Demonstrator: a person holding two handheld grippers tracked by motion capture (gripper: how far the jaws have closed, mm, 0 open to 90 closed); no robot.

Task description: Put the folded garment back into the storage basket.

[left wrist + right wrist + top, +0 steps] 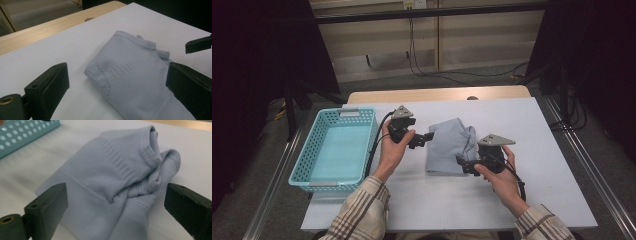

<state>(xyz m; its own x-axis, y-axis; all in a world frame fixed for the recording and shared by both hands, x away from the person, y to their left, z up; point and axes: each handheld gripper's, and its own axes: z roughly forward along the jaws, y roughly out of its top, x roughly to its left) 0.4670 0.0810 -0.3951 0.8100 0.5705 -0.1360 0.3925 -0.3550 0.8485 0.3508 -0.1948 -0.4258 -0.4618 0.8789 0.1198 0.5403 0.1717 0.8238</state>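
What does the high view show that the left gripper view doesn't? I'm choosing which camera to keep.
High view alone: the blue basket, both hands, the left claw and the whole white table. Left gripper view alone: the dotted seam and ribbed weave of the folded grey garment. Both: that garment, the table and the right claw.

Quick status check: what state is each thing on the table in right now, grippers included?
Pale blue garment: loosely folded, lying on the table, not gripped.
Turquoise basket: upright, nothing inside.
Left gripper: open, at the garment's left edge.
Right gripper: open, at the garment's lower right edge.
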